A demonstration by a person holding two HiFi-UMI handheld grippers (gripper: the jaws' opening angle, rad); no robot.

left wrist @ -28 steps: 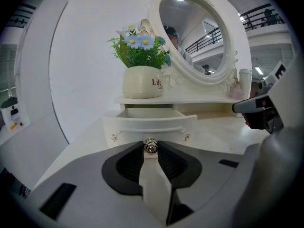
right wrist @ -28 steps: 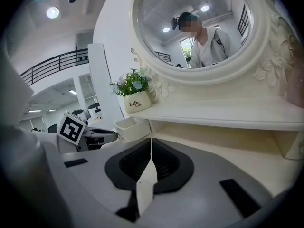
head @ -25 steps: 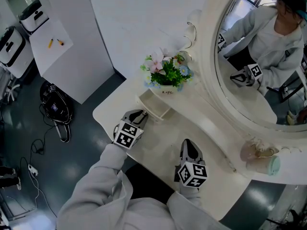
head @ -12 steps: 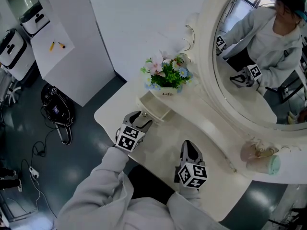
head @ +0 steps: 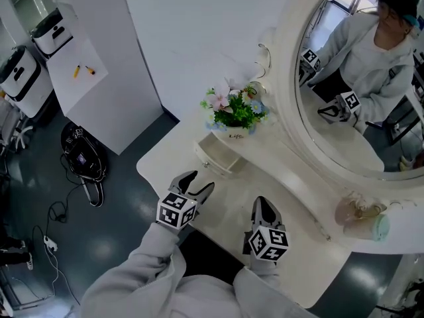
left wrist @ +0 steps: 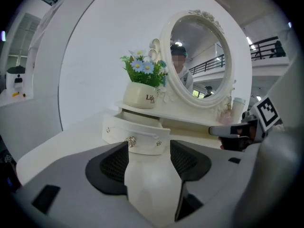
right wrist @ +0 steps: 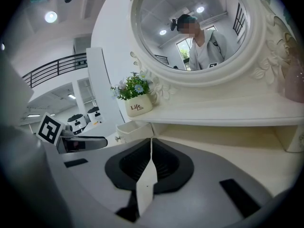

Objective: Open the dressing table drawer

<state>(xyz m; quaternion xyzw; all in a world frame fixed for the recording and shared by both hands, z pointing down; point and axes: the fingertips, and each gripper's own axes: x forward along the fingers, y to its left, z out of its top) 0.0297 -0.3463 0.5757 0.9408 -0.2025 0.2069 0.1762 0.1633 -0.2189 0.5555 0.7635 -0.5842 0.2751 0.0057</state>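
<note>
While its jaws are opening with nothing between them, the left hand-held gripper (head: 201, 181) is pointed straight at the drawer (head: 217, 156), which stands pulled out below the pot (head: 232, 130). The right hand-held gripper (head: 263, 203), jaws together and empty, is held farther from the pot.

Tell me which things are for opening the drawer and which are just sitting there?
For the job: drawer, already pulled out; its knob; left gripper, jaws opening, nothing between them.
Just sitting there: flower pot; mirror; pink bottle; black bag on the floor; right gripper, shut.
</note>
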